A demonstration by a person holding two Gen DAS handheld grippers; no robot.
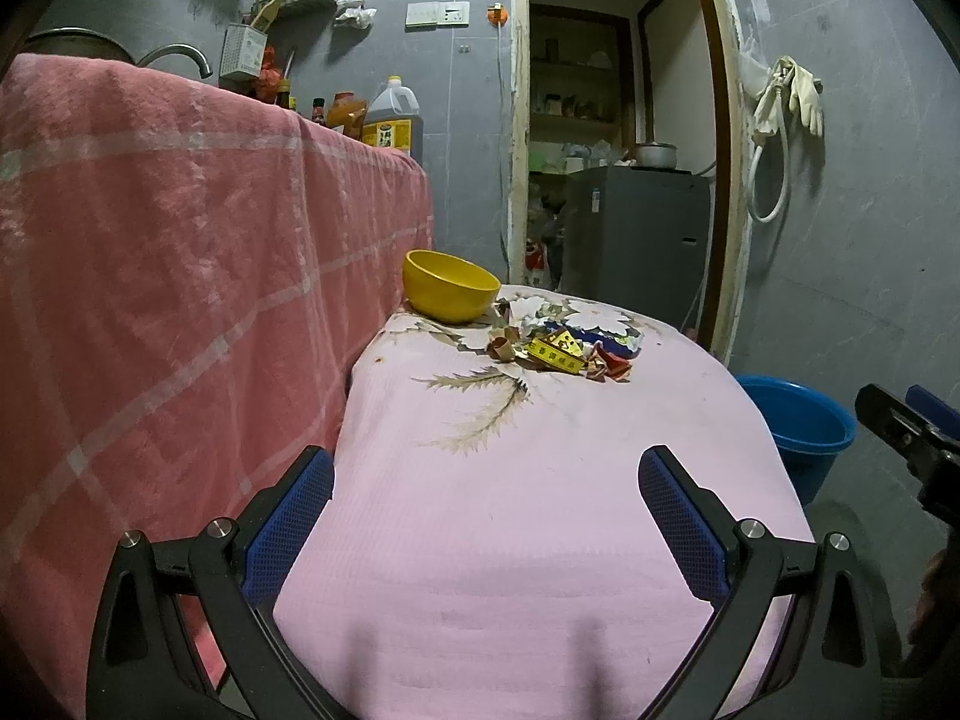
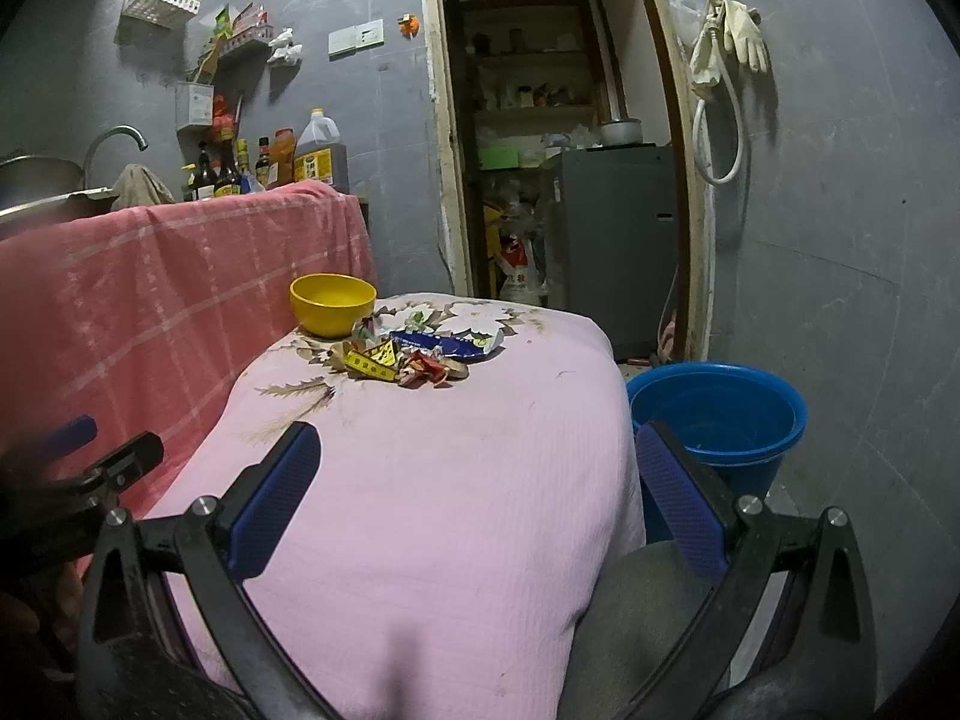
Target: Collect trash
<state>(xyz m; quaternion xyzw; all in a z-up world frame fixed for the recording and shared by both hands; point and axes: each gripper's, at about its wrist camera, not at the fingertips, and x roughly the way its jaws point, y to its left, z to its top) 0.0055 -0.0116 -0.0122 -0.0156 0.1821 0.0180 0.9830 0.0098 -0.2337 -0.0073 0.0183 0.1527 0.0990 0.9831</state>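
Grey tiled wall (image 1: 870,252), open doorway at 12 o'clock. Tabletop (image 1: 510,510) draped in pink waffle-weave cloth, rounded edges. Trash pile (image 1: 564,351), crumpled red, yellow and blue wrappers, lies at the far end at 12 o'clock, just beside a smooth yellow bowl (image 1: 450,285). Bare cloth between pile and tools. Blue plastic bucket (image 2: 717,420) on the floor at 2 o'clock off the tabletop's edge. Left tool (image 1: 486,474) released, jaws wide; right tool (image 2: 480,456) likewise, empty.

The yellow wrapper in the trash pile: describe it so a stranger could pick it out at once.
Start at the pink-covered table and look to its far end, where a yellow bowl stands. Just right of the bowl lies a heap of torn wrappers. The yellow wrapper sits at the heap's left edge, the only bright yellow piece, with dark print, beside red scraps.
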